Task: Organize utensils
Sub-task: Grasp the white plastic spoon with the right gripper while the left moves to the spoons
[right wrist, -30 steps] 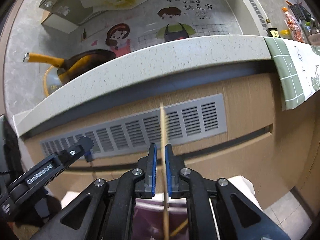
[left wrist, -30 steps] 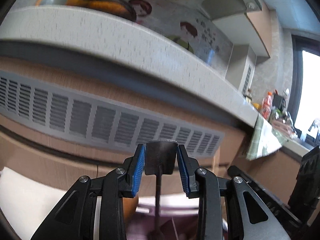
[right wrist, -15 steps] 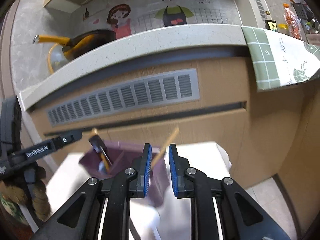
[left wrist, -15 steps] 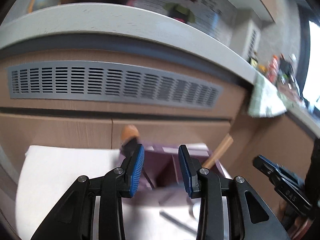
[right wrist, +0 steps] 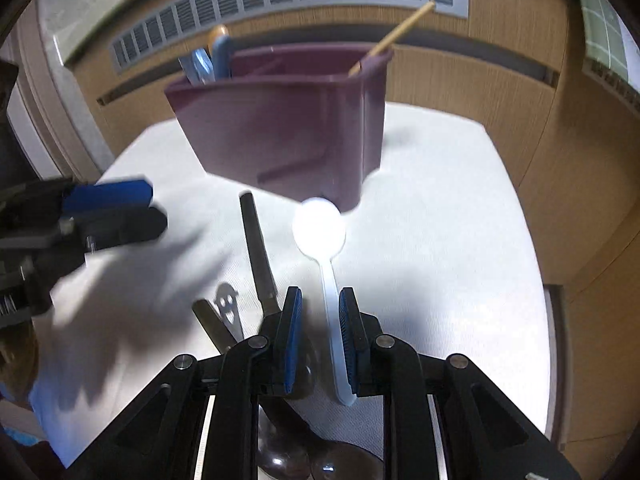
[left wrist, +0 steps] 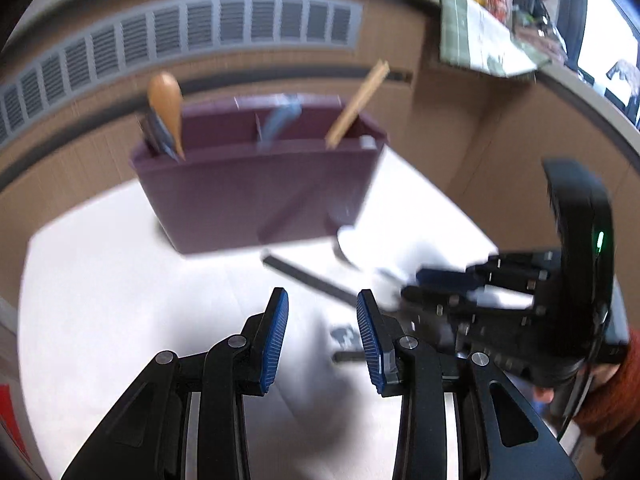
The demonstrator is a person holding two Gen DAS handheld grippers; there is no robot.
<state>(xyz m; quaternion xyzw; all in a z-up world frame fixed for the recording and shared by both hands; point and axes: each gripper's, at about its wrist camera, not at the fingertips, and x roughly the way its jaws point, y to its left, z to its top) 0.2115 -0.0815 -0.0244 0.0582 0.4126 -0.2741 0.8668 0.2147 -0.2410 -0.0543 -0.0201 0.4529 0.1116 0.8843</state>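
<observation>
While the white spoon (right wrist: 326, 264) lies flat on the desk (right wrist: 440, 240), just in front of the purple holder (right wrist: 280, 128), the right gripper (right wrist: 319, 338) has just been opening, its handle between the jaws but not pinched. It should go low, squeeze the handle, then lift. The left gripper (left wrist: 322, 338) is apart and empty.

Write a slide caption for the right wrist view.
Right tongs open over a white spoon lying before the purple utensil caddy.
</observation>
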